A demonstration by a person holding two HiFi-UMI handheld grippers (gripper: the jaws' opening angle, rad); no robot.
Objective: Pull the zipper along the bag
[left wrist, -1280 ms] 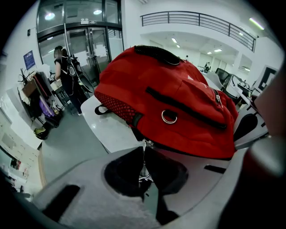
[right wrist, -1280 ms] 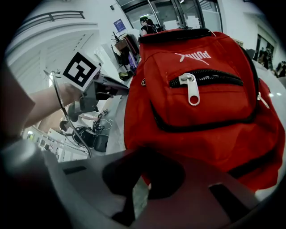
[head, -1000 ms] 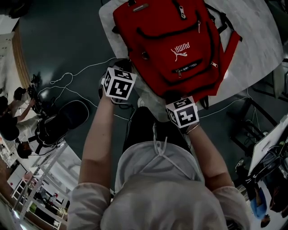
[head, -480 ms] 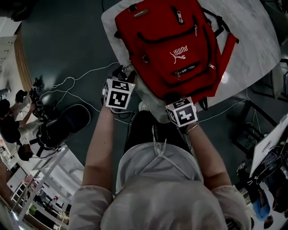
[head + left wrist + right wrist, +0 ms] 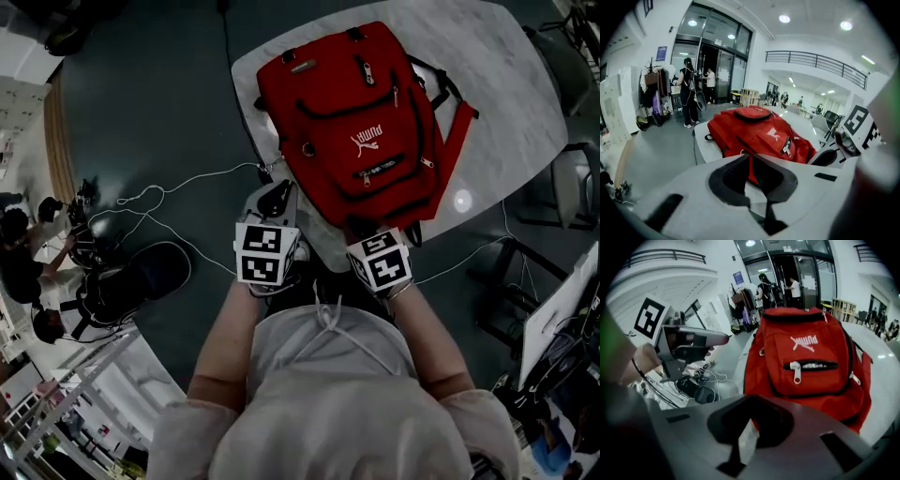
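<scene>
A red backpack (image 5: 361, 122) lies flat on the white table (image 5: 506, 75), its near end towards me. The silver pull of its front-pocket zipper (image 5: 796, 372) hangs at the left end of that pocket's opening. My left gripper (image 5: 279, 189) hovers just off the bag's near-left corner. Its jaws (image 5: 750, 157) have just been closing and now stand shut with nothing between them. My right gripper (image 5: 364, 232) hangs over the bag's near edge, also shut (image 5: 751, 397) and empty. Neither one touches the bag.
White cables (image 5: 159, 192) trail over the dark floor left of the table, beside a black bag (image 5: 131, 272). A chair (image 5: 577, 178) stands at the table's right. People (image 5: 689, 93) stand by the glass doors far behind the table.
Both grippers have lifted and drawn back from the bag. The left one has moved right, away from the bag's left edge. The bag now lies farther from both.
</scene>
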